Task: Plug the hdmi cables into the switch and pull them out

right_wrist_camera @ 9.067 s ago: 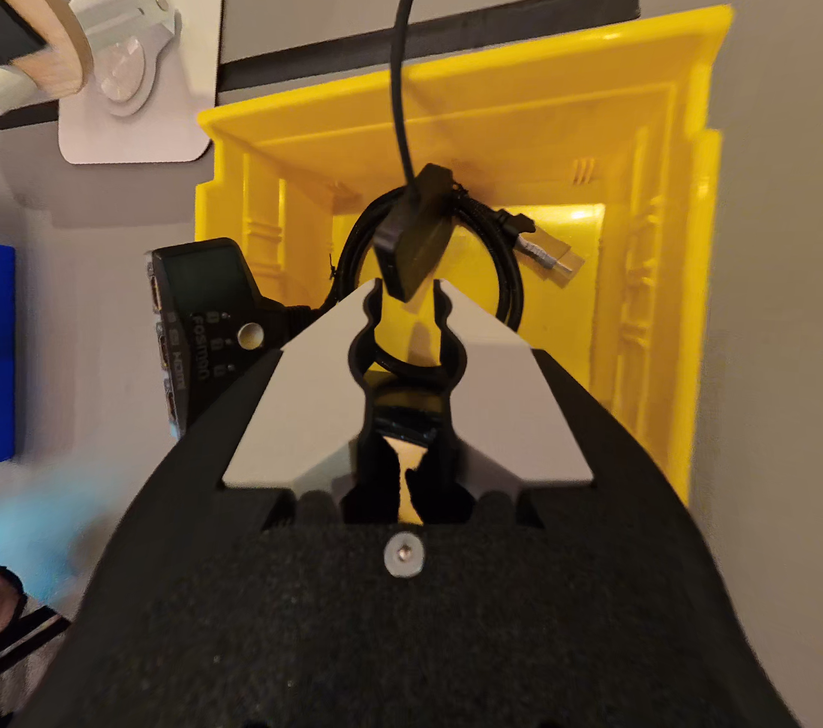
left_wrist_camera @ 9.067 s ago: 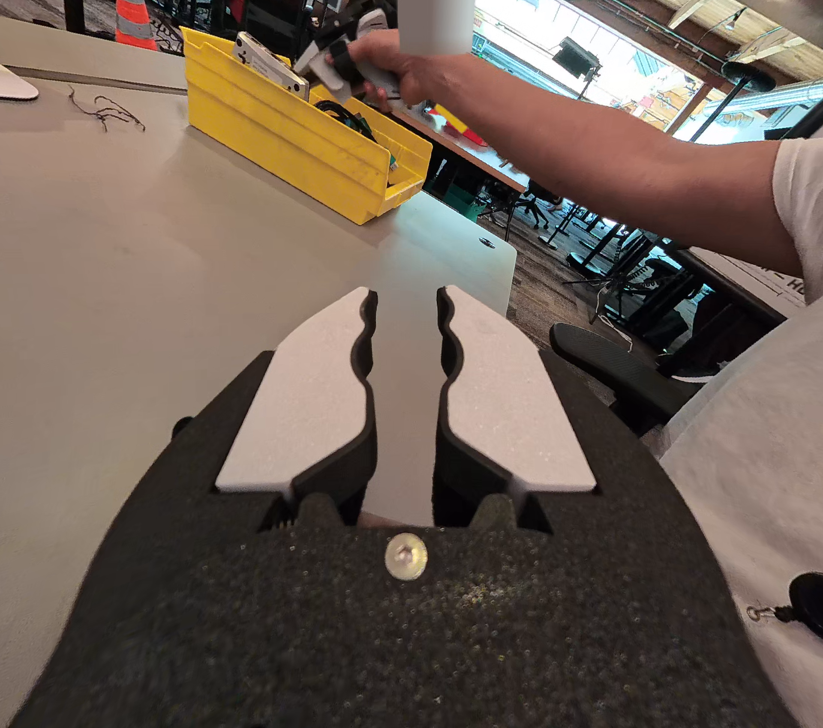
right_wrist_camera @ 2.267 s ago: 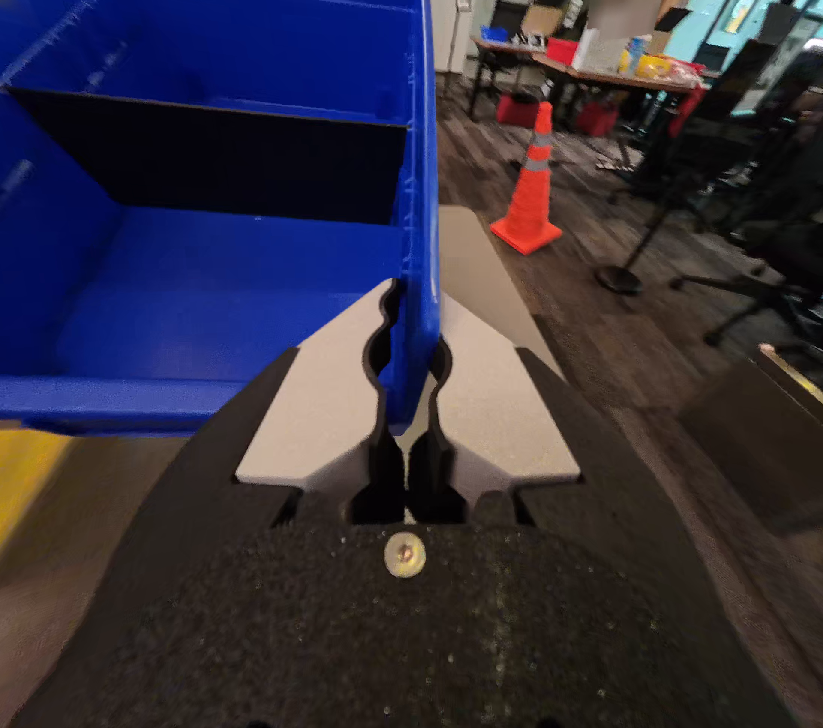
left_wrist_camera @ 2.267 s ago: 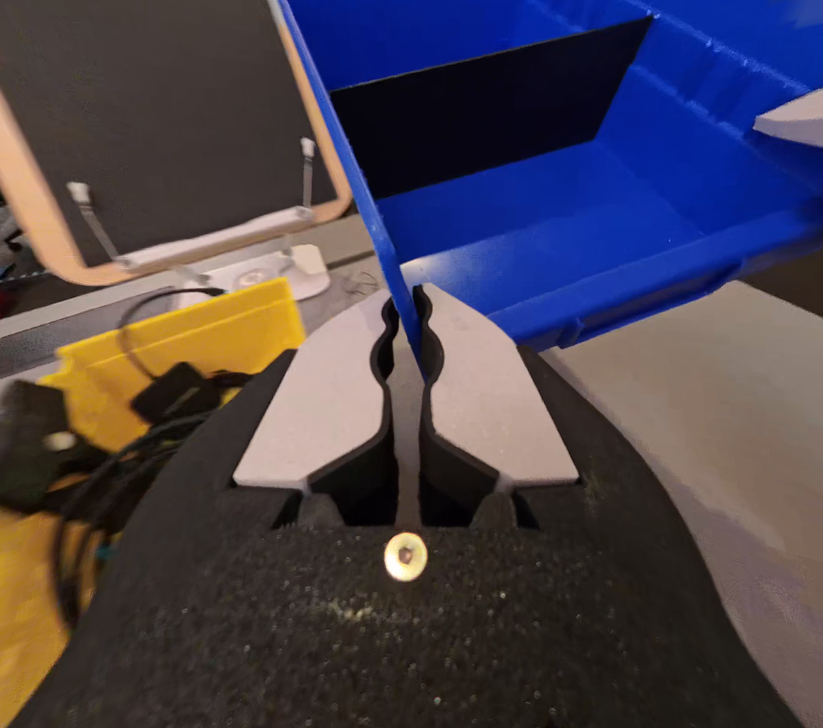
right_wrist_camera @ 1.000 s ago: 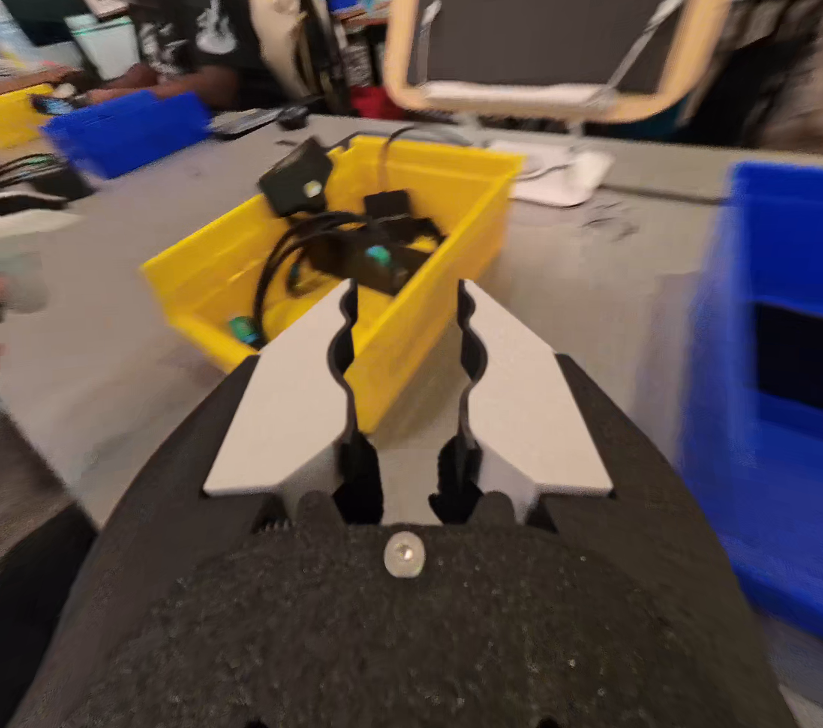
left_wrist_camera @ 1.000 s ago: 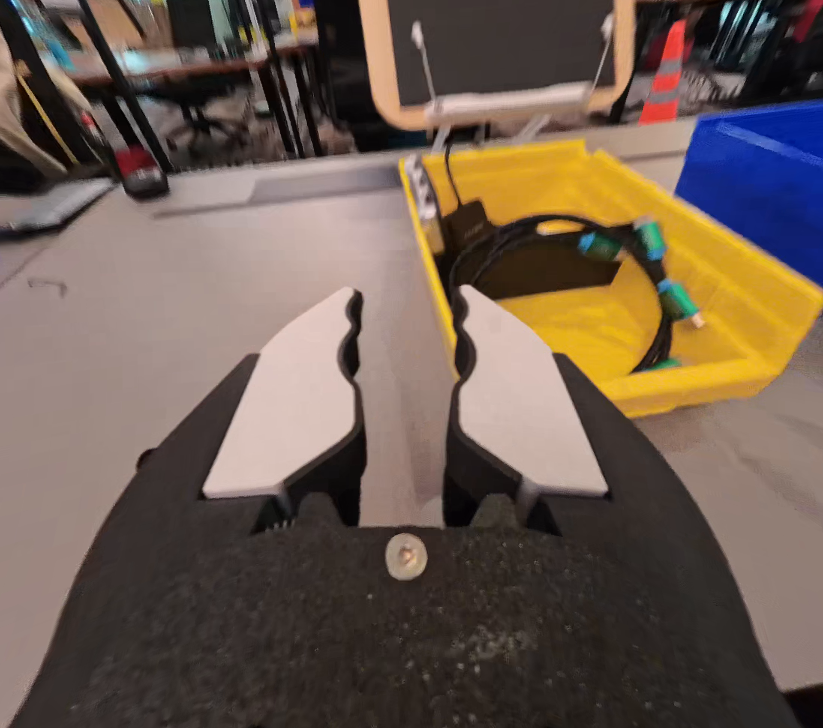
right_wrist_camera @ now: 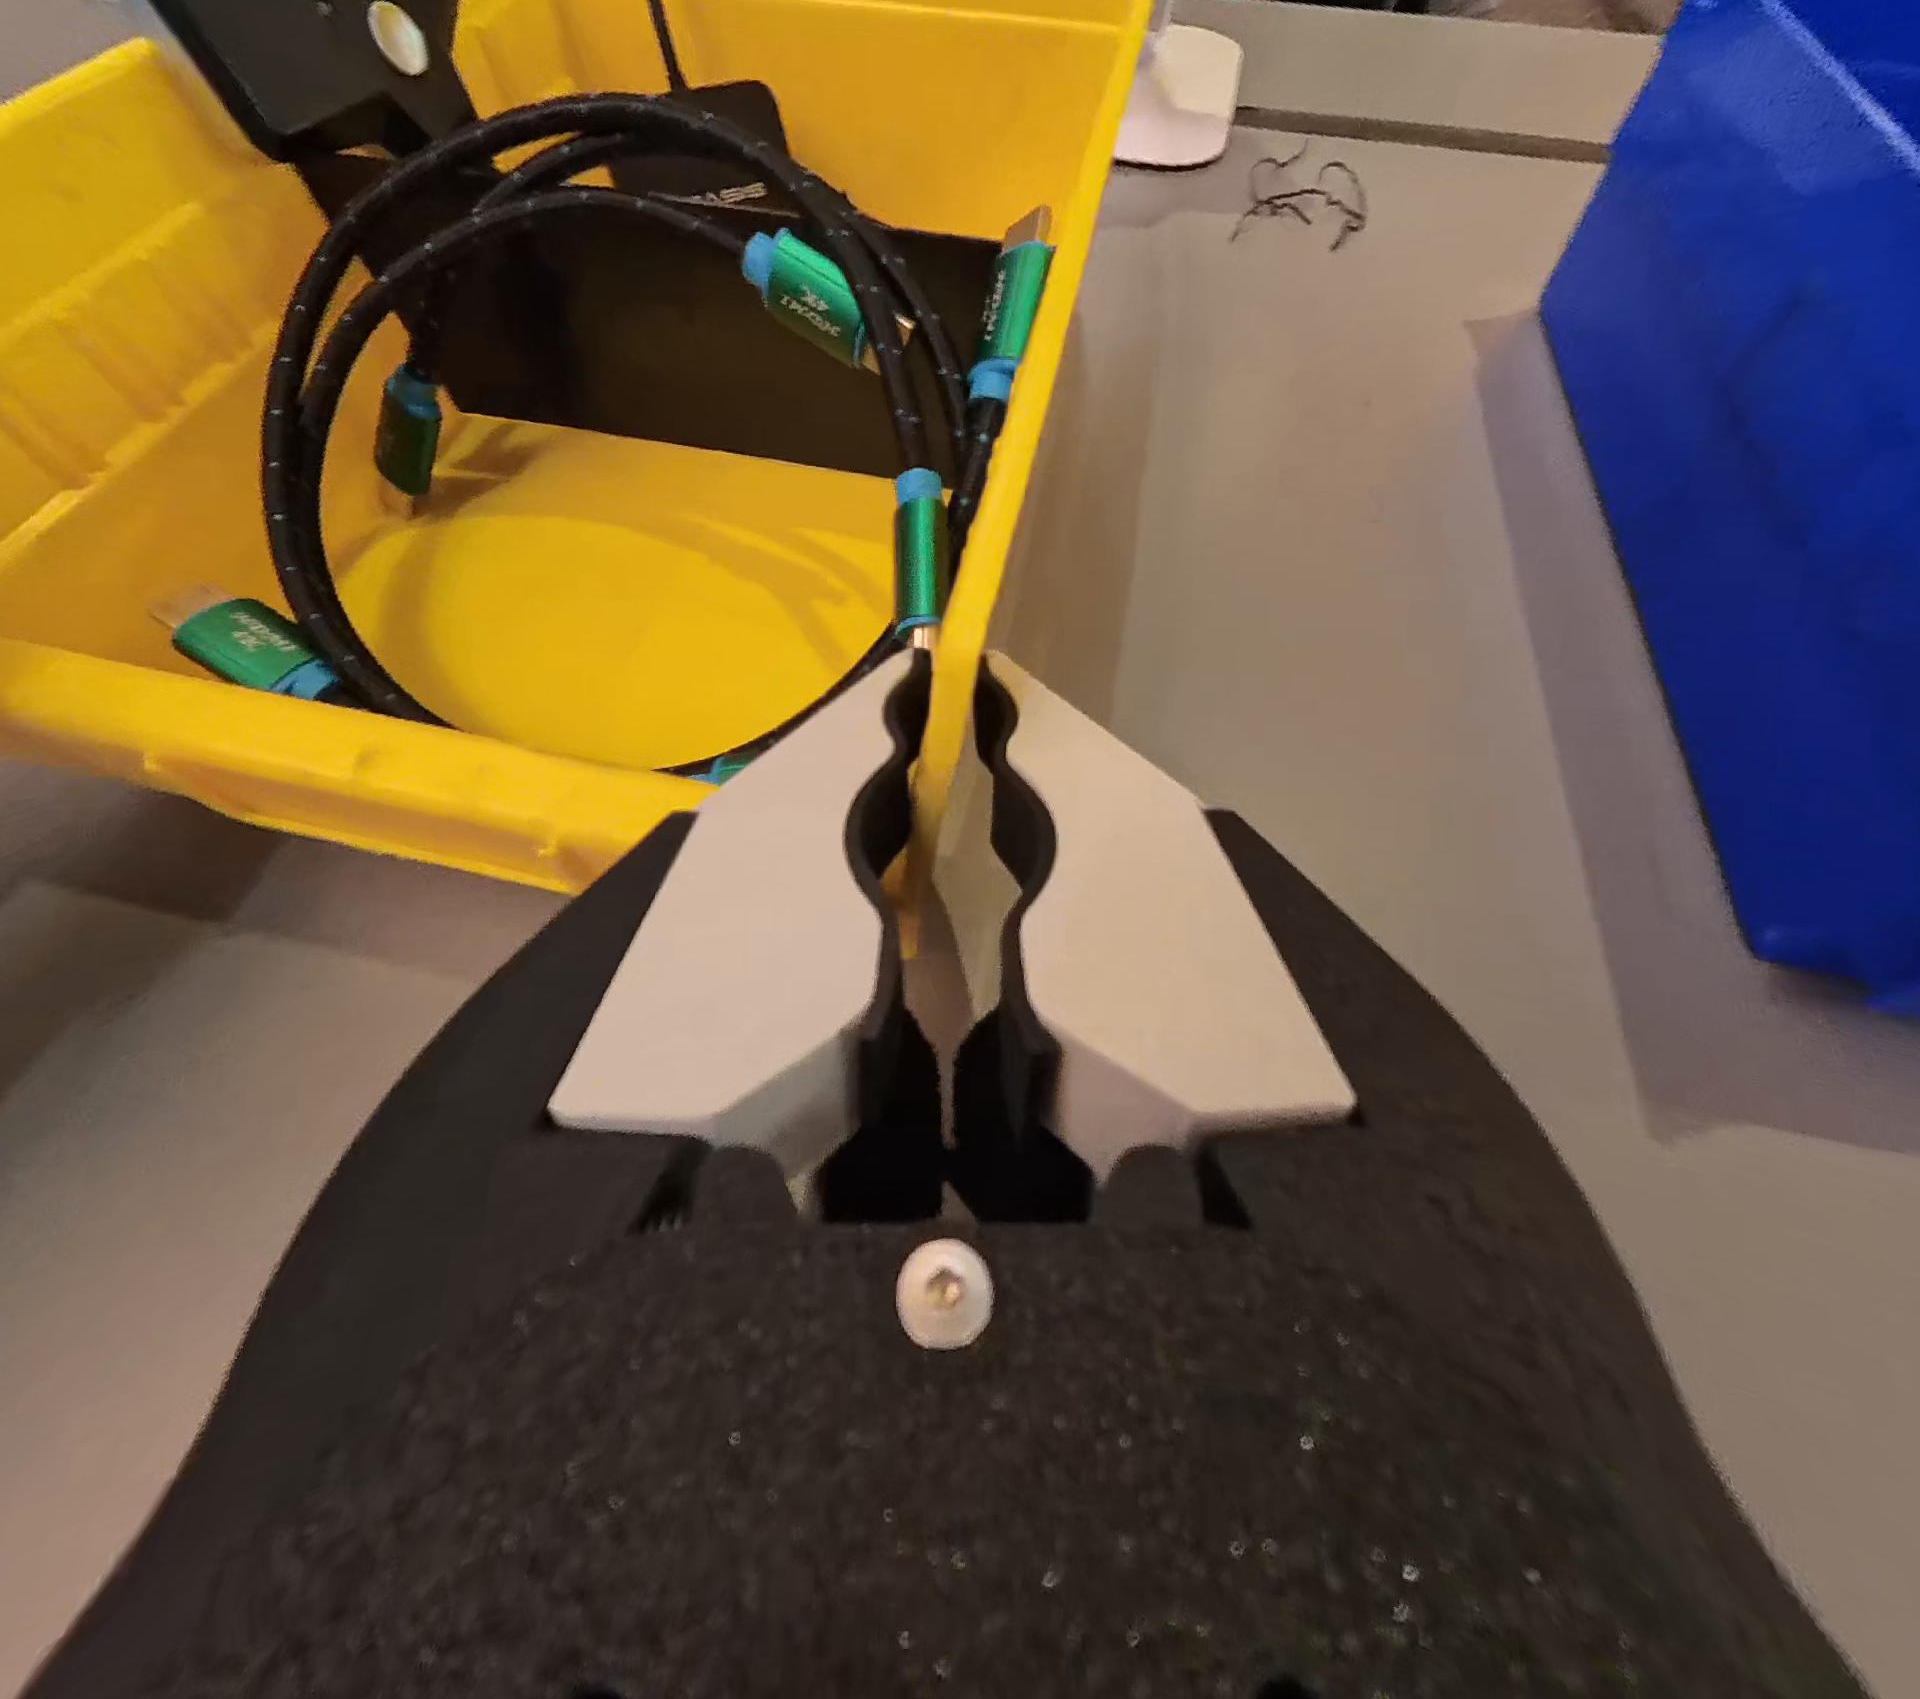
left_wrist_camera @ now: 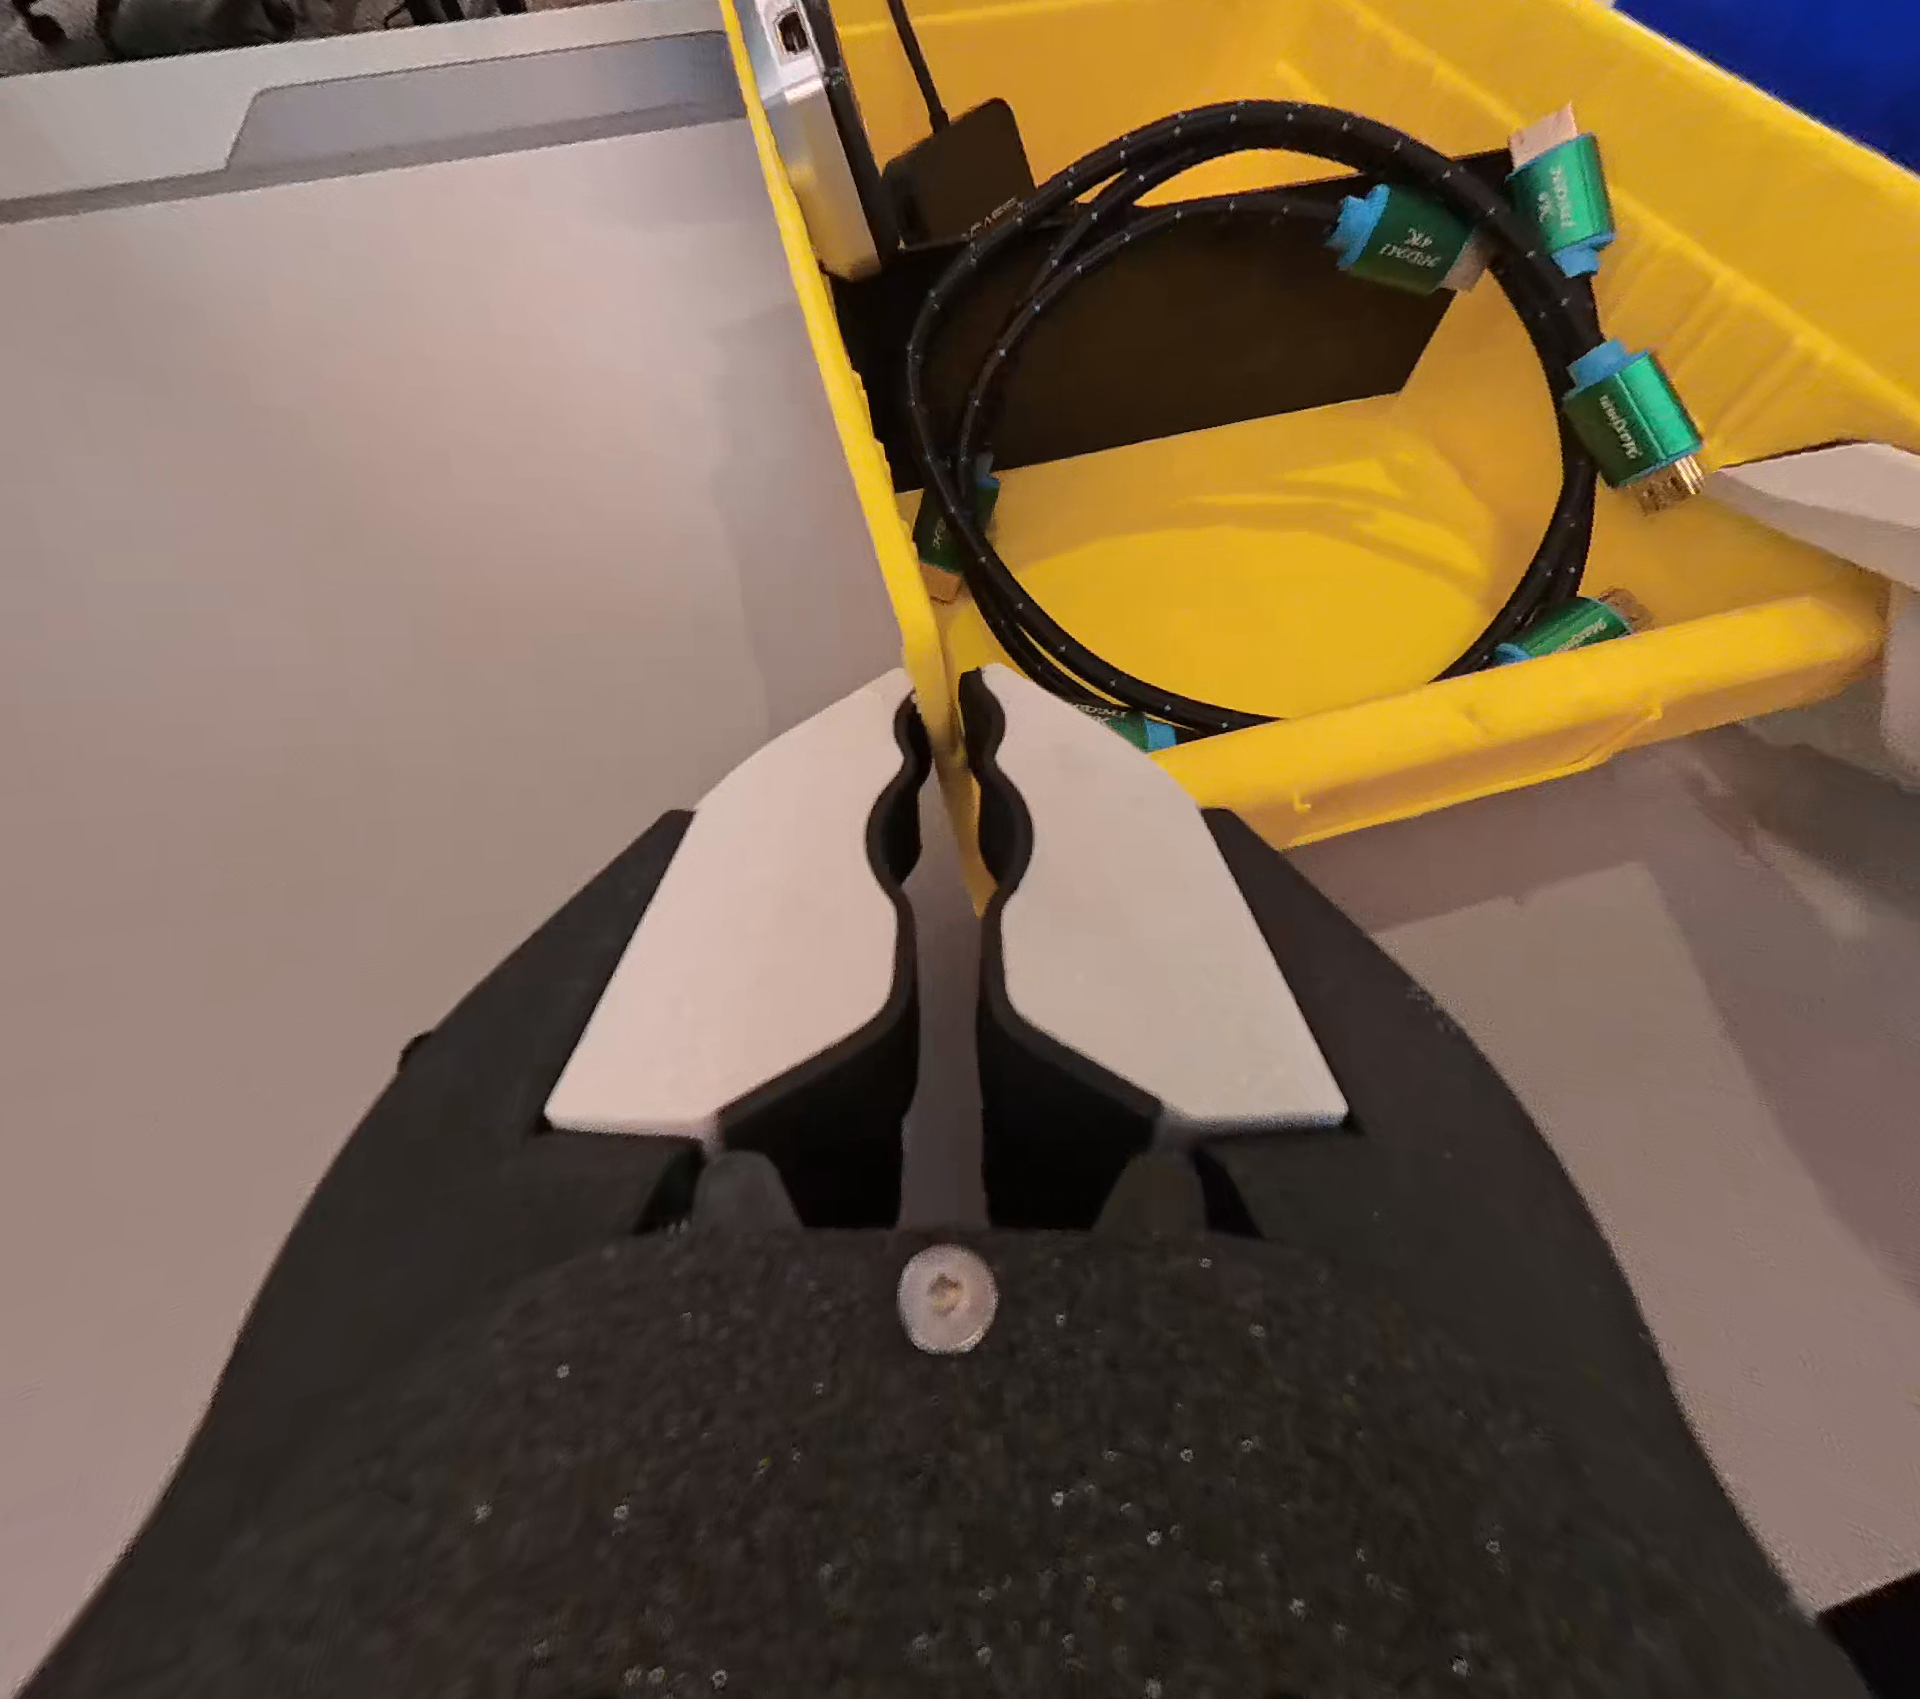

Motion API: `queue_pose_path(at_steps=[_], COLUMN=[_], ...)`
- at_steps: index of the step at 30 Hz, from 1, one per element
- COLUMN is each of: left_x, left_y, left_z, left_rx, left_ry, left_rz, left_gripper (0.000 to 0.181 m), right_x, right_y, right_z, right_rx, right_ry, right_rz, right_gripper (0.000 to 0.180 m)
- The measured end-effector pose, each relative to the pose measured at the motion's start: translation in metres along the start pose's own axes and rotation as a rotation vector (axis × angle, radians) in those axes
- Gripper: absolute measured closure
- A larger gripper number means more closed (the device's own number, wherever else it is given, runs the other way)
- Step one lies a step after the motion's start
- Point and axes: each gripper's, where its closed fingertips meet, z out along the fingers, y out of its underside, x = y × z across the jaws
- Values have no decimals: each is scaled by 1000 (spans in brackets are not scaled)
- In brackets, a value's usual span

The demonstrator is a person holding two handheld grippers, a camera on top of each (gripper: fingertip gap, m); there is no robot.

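Both claws clamp yellow bin (left_wrist_camera: 1455,745) walls: left claw (left_wrist_camera: 945,704), right claw (right_wrist_camera: 951,662). Inside bin: coiled hdmi cables (left_wrist_camera: 1226,402), floppy, light; grab rigid green plugs. Switch (left_wrist_camera: 779,49) leans on bin's far-left wall.

— Room around the yellow bin (left_wrist_camera: 1351,756)?
— Bare grey table (left_wrist_camera: 416,506) from 7 to 11 o'clock in the left wrist view.
— At 2 o'clock?
— Blocked by a blue bin (right_wrist_camera: 1766,402).
— Inside?
— Crowded: coiled hdmi cables (left_wrist_camera: 1226,402), black divider (left_wrist_camera: 1143,361), switch (left_wrist_camera: 790,60) at 12 o'clock.
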Motion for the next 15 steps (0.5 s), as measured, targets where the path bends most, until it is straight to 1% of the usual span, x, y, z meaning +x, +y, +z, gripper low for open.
queue_pose_path(at_steps=[4,7,10,13,15], left_x=[-6,-24,-55,-99,-129], left_y=[-7,-15,-18,-25,-33], left_z=[-7,-17,-35,-63,-82], left_rx=[32,68,103,164,226], left_ry=[-6,-8,-48,-153,-228], left_rz=[26,8,-14,-62,-58], left_gripper=[176,177,177,178,178], right_x=[-5,-23,-56,-102,-134], right_y=[0,-10,-21,-32,-42], right_z=[-14,-29,-33,-32,-29], right_rx=[20,61,89,100,98], right_ry=[96,117,83,31,-2], right_rz=[57,114,151,147,153], right_gripper=[176,176,175,175,175])
